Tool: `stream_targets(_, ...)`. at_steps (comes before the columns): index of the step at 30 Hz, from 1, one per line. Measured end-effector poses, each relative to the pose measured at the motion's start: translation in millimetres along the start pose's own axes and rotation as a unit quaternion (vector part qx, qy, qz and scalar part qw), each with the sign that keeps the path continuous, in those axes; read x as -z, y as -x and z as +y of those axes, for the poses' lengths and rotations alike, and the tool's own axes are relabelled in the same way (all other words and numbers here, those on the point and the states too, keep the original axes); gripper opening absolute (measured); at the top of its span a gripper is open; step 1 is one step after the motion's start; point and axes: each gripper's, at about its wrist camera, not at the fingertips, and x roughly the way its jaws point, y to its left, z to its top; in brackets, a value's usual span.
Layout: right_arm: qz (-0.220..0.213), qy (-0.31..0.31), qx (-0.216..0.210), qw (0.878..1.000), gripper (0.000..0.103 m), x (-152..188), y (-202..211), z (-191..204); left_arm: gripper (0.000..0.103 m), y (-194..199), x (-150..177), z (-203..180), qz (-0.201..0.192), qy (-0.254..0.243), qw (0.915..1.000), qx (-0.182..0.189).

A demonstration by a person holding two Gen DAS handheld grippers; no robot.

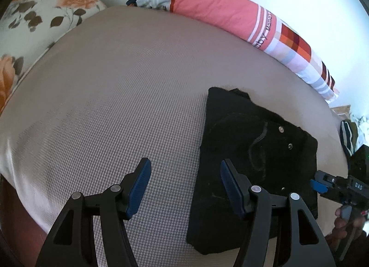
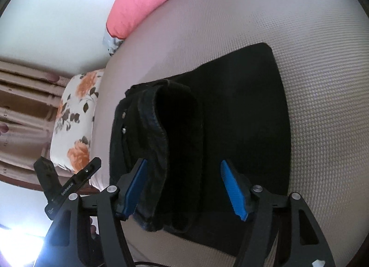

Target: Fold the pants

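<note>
Black pants (image 1: 258,151) lie folded into a compact rectangle on the beige woven bed cover (image 1: 115,105), with metal buttons showing on top. My left gripper (image 1: 185,174) hovers open at the pants' left edge, its right finger over the cloth and its left finger over bare cover. At the far right of this view, a hand holds my right gripper, of which one blue pad (image 1: 318,185) shows at the pants' right edge. In the right wrist view the pants (image 2: 242,117) fill the middle. My right gripper (image 2: 184,174) is open, and the folded waistband layer (image 2: 180,151) lies between its fingers.
A floral pillow (image 1: 41,17) lies at the bed's left end and a long pink striped pillow (image 1: 219,10) runs along the white wall. Loose clothes (image 1: 350,133) sit beyond the bed's right edge. Brown curtains (image 2: 23,105) hang behind the floral pillow (image 2: 76,117).
</note>
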Motion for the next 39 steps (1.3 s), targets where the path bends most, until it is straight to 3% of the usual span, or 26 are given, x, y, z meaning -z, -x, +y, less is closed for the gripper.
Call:
stream_targets(7,-0.011,0.021,-0.037,0.999,0.064,-13,-12,2,0.063,-10,3,5,0.015,0.009,0.9999,-0.002)
stream_targets(17,-0.019,0.039,-0.076,0.996,0.049,-34,-35,8,0.063,-18,3,7,0.023,0.02,0.9995,-0.003)
stream_targets(20,-0.013,0.027,-0.084,0.996,0.025,-32,-36,8,0.063,-17,2,5,0.021,0.017,0.9996,-0.004)
stream_targets(25,-0.034,0.037,-0.058,0.997,0.013,-26,-18,31,0.063,-17,-2,1,0.018,0.011,0.9998,-0.005)
stream_targets(32,-0.061,0.053,-0.044,0.996,0.012,-20,25,73,0.063,-14,-14,-15,0.005,-0.012,0.9999,0.002)
stream_targets(36,-0.089,0.052,-0.039,0.994,0.012,-27,51,69,0.063,-11,-21,-30,-0.005,-0.033,0.9994,0.009)
stream_targets(39,-0.102,0.024,-0.023,0.994,0.012,-34,61,41,0.063,-12,-24,-42,-0.007,-0.049,0.9987,0.014)
